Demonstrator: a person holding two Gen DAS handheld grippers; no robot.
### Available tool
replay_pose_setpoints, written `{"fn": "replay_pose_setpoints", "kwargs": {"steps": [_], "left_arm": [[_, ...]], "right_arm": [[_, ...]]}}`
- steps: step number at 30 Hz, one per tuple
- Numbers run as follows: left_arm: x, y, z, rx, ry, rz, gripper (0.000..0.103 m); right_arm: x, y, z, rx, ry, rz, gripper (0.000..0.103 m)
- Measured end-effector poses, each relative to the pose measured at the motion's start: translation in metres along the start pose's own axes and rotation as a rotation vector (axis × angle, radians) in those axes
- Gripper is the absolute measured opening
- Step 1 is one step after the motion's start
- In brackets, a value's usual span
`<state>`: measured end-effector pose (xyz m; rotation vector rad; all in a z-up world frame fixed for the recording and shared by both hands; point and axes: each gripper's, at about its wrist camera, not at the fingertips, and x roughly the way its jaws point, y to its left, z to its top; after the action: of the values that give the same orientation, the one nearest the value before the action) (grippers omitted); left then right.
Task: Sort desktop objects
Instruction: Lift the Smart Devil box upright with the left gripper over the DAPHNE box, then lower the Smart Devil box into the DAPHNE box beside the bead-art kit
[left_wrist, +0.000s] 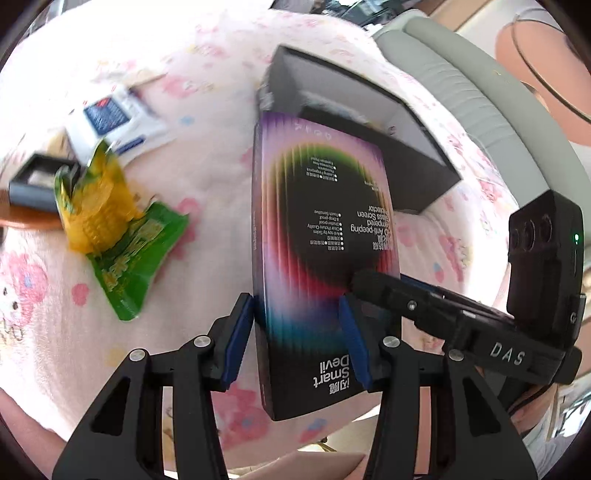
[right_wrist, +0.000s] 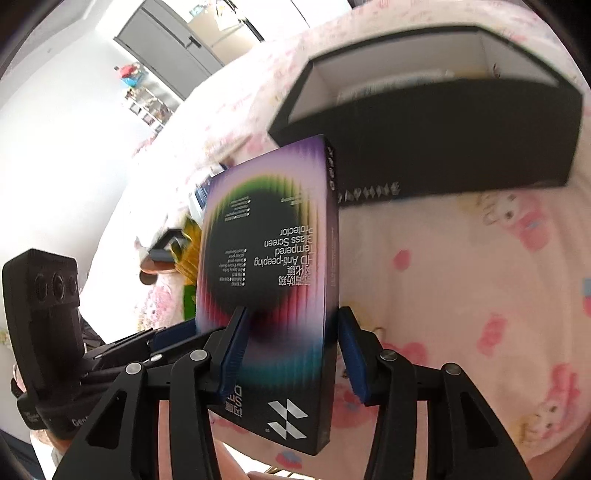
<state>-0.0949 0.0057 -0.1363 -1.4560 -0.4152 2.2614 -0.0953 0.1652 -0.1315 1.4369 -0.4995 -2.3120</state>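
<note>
A flat screen-protector box, black with a rainbow ring and white print, is held upright above the pink cloth. My left gripper is shut on its lower part, blue pads pressing both sides. My right gripper is also shut on its lower part; in the left wrist view a right fingertip lies against the box's printed face. The left gripper's body reaches in from the left in the right wrist view. Behind stands an open black storage box with something inside.
A pink cartoon-print cloth covers the surface. A green and yellow snack wrapper, a blue and white packet and a small black case lie to the left. A grey chair back curves behind.
</note>
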Motion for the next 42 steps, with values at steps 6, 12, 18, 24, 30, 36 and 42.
{"fn": "replay_pose_setpoints", "kwargs": {"steps": [6,12,18,24,30,36,42], "left_arm": [[-0.007,-0.038,0.037,0.034,-0.057,-0.038,0.048],[-0.002,-0.079,0.101,0.103,-0.105,-0.084,0.048],[0.025,-0.123,0.173,0.165,-0.129,-0.109,0.048],[0.092,-0.138,0.221,0.141,-0.068,-0.111,0.048],[0.157,-0.125,0.235,0.077,0.033,-0.103,0.048],[0.194,-0.121,0.226,0.046,0.121,-0.111,0.043],[0.211,-0.121,0.221,0.066,0.148,-0.069,0.034]], "right_arm": [[-0.039,-0.004,0.021,-0.022,-0.068,-0.001,0.044],[-0.077,-0.018,0.070,-0.041,-0.180,-0.034,0.044],[-0.102,-0.053,0.137,-0.021,-0.255,-0.066,0.044],[-0.084,-0.104,0.192,0.037,-0.220,-0.083,0.044],[-0.045,-0.157,0.221,0.108,-0.124,-0.095,0.044],[-0.019,-0.173,0.221,0.079,-0.074,-0.205,0.039],[-0.010,-0.164,0.214,0.012,-0.060,-0.346,0.034]]}}
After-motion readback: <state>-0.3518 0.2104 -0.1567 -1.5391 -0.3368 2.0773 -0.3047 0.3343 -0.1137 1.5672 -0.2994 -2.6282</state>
